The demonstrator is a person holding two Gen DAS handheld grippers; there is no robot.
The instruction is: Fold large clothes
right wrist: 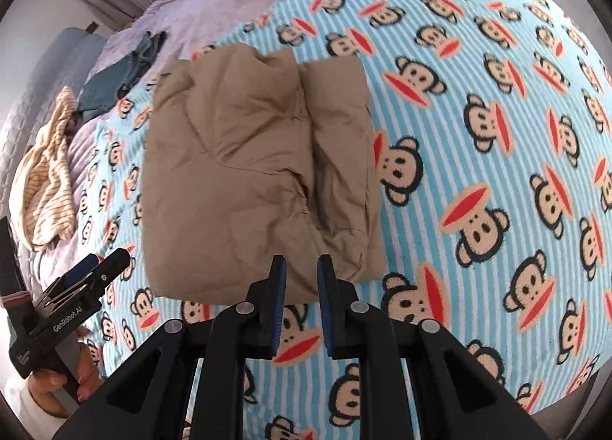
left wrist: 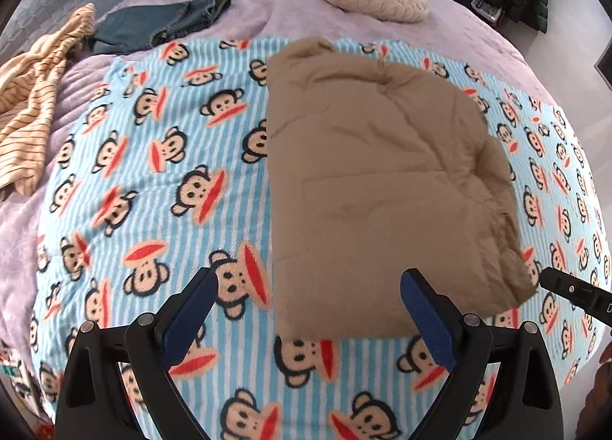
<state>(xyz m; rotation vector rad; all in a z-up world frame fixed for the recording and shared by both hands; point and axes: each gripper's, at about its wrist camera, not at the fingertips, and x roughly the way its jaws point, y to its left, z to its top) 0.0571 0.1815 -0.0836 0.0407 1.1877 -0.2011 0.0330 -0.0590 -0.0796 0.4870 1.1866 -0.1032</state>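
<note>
A: Status of near items?
B: My left gripper [left wrist: 308, 292] is spread wide, holding nothing. My right gripper [right wrist: 300, 268] is narrowed to a slim gap, also holding nothing.
A: Garment location?
B: The tan padded jacket [left wrist: 378, 180] lies folded on the monkey-print blanket [left wrist: 160, 157], just beyond both. Far left: folded jeans [left wrist: 160, 21], striped top [left wrist: 34, 95]

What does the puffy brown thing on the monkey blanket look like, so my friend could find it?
Find the blue striped monkey blanket spread over the purple bed. In its middle lies a folded tan puffy jacket. It is the only plain, padded bundle; the jeans and striped yellow top lie off the blanket.
</note>
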